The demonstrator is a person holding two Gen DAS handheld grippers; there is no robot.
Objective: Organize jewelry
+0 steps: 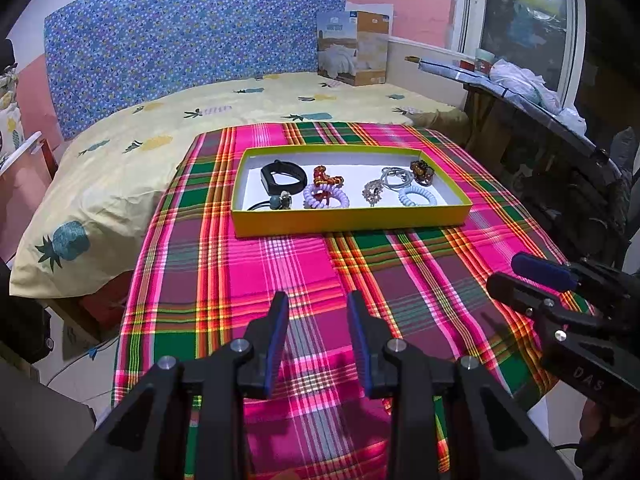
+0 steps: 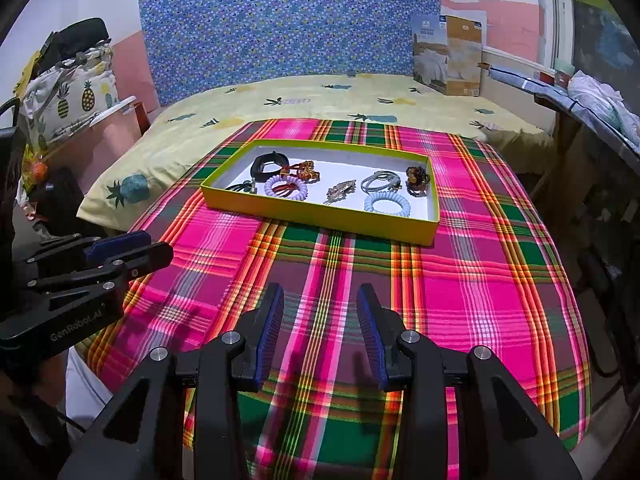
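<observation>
Left gripper point(image 1: 318, 300) angled downward, jaws apart and empty, right gripper point(image 2: 320, 294) likewise, side by side

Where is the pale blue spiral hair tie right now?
In both wrist views the pale blue spiral hair tie lies in the yellow tray's near right corner, just in front of the grey cord loop.

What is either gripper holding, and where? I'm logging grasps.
Nothing: the left gripper and right gripper are open and empty above the plaid cloth.

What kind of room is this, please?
Most likely a bedroom: a bed with a pineapple-print sheet and a padded blue headboard, plus a window at the side.
</observation>
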